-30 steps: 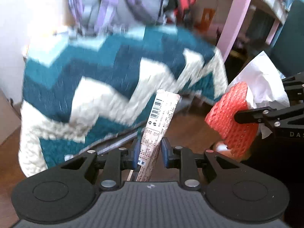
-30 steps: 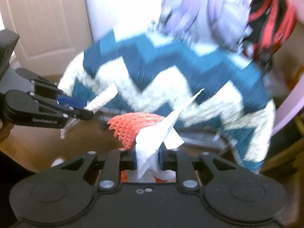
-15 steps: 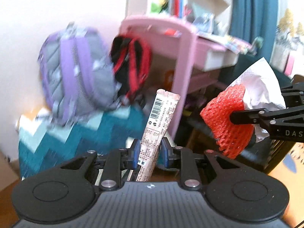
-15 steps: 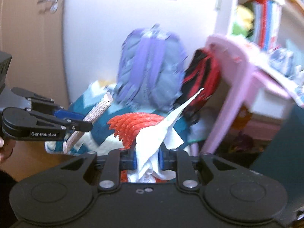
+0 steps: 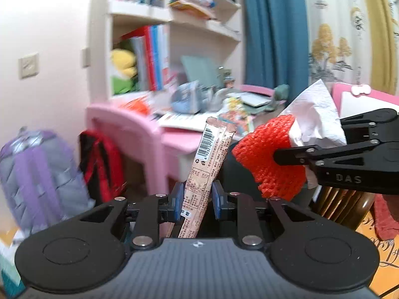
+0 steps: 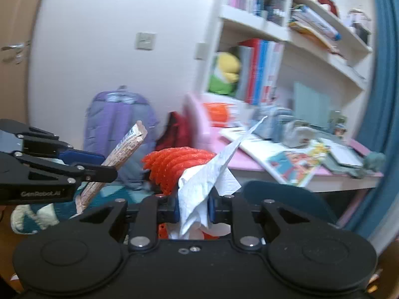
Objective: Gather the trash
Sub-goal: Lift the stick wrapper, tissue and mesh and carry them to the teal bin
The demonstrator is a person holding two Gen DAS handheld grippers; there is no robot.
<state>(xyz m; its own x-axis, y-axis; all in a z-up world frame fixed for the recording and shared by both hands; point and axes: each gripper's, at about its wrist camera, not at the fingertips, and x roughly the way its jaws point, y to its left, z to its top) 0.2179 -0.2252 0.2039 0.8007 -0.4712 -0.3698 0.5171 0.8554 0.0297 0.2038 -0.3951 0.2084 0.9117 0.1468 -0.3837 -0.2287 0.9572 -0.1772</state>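
1. Your left gripper: jaws closed on the snack wrapper. It stands nearly upright between the blue pads, barcode end up, tilted slightly right.
2. Your right gripper: jaws clamped on a white tissue together with red foam fruit netting. The netting bulges left of the tissue.
3. From the left wrist view, the right gripper is just beside the wrapper, to its right, not touching it.
4. Both loads are held in the air in front of the pink desk, which is cluttered with papers and books.
5. Containers: shelf unit above the desk holds books, binders and a yellow-green plush. No bin in view.
6. Purple backpack and red-black bag sit left of the desk.
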